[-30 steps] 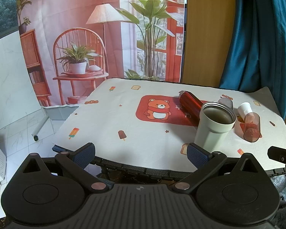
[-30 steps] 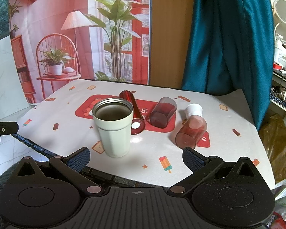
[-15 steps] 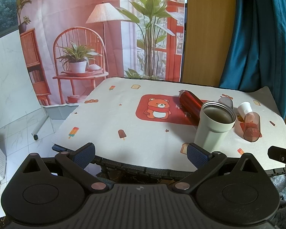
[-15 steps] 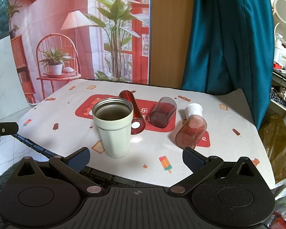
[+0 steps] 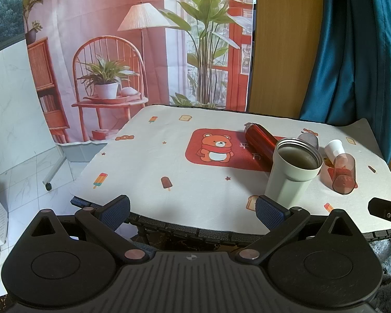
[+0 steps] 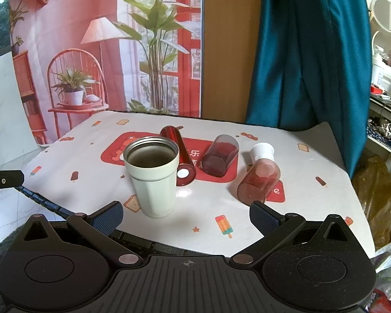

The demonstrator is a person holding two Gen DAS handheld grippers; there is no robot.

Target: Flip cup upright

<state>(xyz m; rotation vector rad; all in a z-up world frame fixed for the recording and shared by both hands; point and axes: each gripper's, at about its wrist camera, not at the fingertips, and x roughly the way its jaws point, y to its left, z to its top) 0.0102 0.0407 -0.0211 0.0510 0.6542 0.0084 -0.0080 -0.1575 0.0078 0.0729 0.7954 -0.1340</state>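
Cup (image 6: 153, 174), pale with a metal-lined mouth, stands upright on the printed tablecloth (image 6: 299, 182), left of centre in the right wrist view and at right of centre in the left wrist view (image 5: 293, 173). Just behind it a shiny red cylinder (image 6: 178, 154) lies on its side, its capped end beside the cup's wall. Farther right, a dark red tumbler (image 6: 220, 155) lies tipped on the red bear panel (image 5: 216, 146), and a red bottle with a white cap (image 6: 260, 173) lies on its side toward the frame's right. Along the bottom edge, the left gripper (image 5: 193, 210) and the right gripper (image 6: 186, 215) both sit spread wide, grasping nothing, short of the table's near edge.
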